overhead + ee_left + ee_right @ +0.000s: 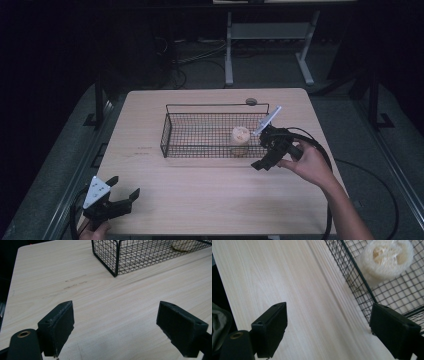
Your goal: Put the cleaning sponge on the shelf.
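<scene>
At the near left corner of the pale wooden table [200, 190]: the left gripper [124, 189], held in a hand at the bottom edge, jaws spread wide with nothing between them, grey three-cornered plate on top. Bare wood under the black pads [60, 327] in the left gripper view (a few faint dark scuffs on the grain ahead), with a corner of the basket beyond.

At mid-table: a black wire-mesh basket [172, 131], rectangular, standing flat, a thin handle bar running above its far side. Inside it, toward the right end and close to the near wall: a pale, round loofah sponge [240, 134], cut end facing up, fibrous with hollow pockets [387, 257].

Just right of the basket: the right gripper [265, 157], held in a hand [310, 162], jaws parted wide and holding nothing, just outside the basket's near right corner. In the right gripper view, one pad over bare table, the other at the basket's wire wall [362, 285], the sponge beyond the mesh. Small dark disc [251, 101] near the table's far edge, behind the basket.
</scene>
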Demonstrator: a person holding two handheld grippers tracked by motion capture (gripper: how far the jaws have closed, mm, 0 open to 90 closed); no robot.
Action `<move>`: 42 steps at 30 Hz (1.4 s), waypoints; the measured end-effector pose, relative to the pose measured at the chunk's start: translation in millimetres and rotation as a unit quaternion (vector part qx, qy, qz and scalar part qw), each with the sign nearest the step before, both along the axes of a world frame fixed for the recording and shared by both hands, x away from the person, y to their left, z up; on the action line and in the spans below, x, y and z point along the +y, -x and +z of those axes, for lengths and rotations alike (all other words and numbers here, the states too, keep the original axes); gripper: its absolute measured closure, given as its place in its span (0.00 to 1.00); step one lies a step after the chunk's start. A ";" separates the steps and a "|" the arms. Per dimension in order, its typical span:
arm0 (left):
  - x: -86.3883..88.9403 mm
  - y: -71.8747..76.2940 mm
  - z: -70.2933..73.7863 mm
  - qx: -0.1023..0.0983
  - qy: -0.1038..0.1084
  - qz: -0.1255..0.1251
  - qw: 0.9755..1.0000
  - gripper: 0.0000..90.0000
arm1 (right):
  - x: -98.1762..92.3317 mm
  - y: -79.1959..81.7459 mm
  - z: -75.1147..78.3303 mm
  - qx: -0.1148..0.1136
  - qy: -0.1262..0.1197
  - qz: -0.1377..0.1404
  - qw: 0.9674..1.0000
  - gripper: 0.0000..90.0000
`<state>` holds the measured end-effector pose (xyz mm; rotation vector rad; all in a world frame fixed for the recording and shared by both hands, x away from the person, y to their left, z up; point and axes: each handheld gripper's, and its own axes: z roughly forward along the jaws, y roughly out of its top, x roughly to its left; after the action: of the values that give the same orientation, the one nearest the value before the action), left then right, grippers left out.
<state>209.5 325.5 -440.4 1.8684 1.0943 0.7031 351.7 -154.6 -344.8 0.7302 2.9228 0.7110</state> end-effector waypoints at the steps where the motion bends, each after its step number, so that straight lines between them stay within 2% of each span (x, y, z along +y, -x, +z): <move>1: -0.2 0.0 0.0 0.000 0.000 0.000 1.000 0.15 | -2.0 0.9 -2.2 0.003 -0.001 -0.002 1.000 0.16; 8: -1.4 0.6 1.2 -0.001 0.001 -0.002 1.000 0.15 | -14.2 6.3 -18.8 0.016 -0.001 -0.012 1.000 0.16; 23: -1.0 0.4 0.8 -0.001 0.000 -0.001 1.000 0.15 | -31.2 28.8 -46.7 0.022 -0.011 -0.019 1.000 0.16; 42: -2.3 0.0 0.5 0.000 -0.003 -0.006 1.000 0.15 | -46.9 54.1 -67.5 0.027 -0.028 -0.032 0.999 0.16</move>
<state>209.5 323.2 -439.9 1.8791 1.0815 0.7001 297.5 -201.5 -412.3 0.8573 2.9223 0.7814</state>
